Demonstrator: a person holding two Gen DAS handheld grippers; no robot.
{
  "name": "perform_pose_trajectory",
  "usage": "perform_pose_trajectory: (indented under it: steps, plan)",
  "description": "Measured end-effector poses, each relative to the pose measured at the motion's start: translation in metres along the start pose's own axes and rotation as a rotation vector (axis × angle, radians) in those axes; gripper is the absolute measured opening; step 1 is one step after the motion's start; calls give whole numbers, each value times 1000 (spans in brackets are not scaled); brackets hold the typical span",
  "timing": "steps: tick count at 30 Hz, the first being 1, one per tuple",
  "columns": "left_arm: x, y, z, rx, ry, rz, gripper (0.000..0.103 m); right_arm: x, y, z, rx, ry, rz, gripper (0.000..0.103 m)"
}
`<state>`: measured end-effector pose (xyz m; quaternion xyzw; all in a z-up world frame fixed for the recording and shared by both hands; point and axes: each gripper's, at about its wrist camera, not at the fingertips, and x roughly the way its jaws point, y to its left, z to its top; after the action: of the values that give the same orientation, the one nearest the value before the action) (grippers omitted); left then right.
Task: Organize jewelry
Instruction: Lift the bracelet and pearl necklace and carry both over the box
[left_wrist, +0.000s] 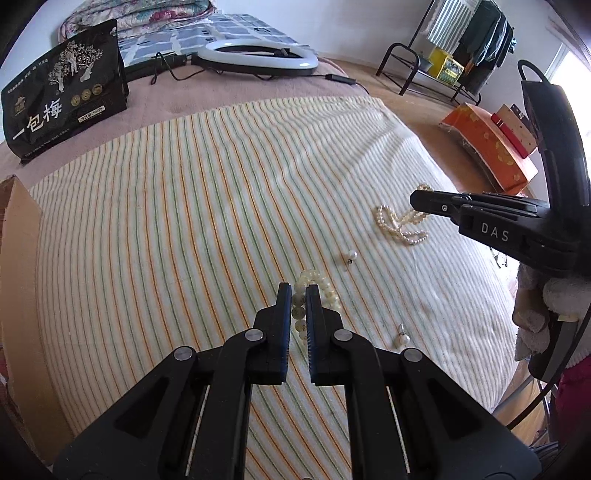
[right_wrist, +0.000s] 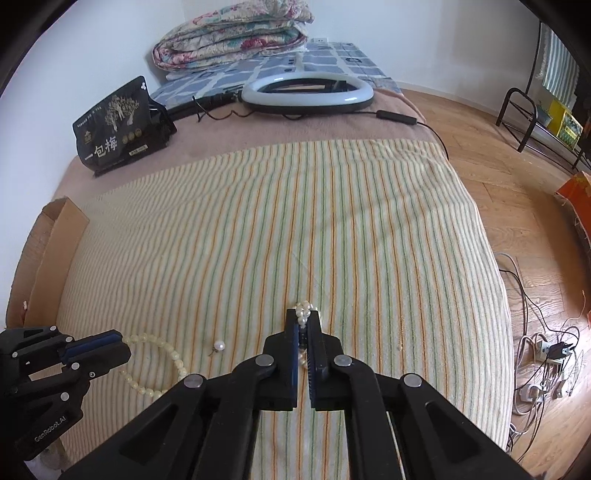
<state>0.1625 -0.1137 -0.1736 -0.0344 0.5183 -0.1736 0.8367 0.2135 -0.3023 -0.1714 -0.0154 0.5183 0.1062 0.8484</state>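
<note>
**Gripping pearls and beads over a striped bed cover**

Looking along the left gripper (left_wrist: 298, 295), its two black jaws stand close together with a strand of pale round beads, the bead bracelet (left_wrist: 320, 286), caught between them; part of the loop curls out just beyond the tips onto the striped cover (left_wrist: 184, 221). A loose pearl earring (left_wrist: 350, 255) lies a little further on, and a second earring (left_wrist: 402, 338) sits just beside the right-hand jaw. Toward the right edge the right gripper (left_wrist: 419, 201) reaches in sideways, jaws together, with the pearl necklace (left_wrist: 400, 225) bunched in loops at and below its tip. A black snack bag (left_wrist: 62, 92) stands at the far left, a ring light (left_wrist: 258, 59) lies beyond the cover, and an orange box (left_wrist: 487, 147) sits on the floor to the right.

From the right wrist, the right gripper (right_wrist: 303, 321) is closed on the pearl necklace (right_wrist: 303, 312): a small cluster of pearls pokes out at the tips and more of the strand runs down the narrow slot between the pads. At lower left the left gripper (right_wrist: 123, 345) pinches the bead bracelet (right_wrist: 173, 360), whose loop hangs out in an arc over the cover (right_wrist: 295, 221). One pearl earring (right_wrist: 220, 346) rests between the two grippers. A cardboard box flap (right_wrist: 51, 258) stands at the left edge.
</note>
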Motion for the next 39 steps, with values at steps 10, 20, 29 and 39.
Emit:
perform_pose_trajectory:
  steps: [10, 20, 29, 39]
  plan:
    - [-23, 5, 5, -13, -54, -17, 5, -23, -1, 2, 23, -49, 10, 1]
    - [-61, 24, 16, -45, -149, -46, 5, -82, 12, 16, 36, -189, 79, 1]
    - [-99, 56, 19, -86, -225, -23, 5, -121, 66, 24, -33, -274, 179, 1]
    - [-146, 117, 14, -160, -313, 34, 5, -144, 155, 25, -174, -308, 309, 1]
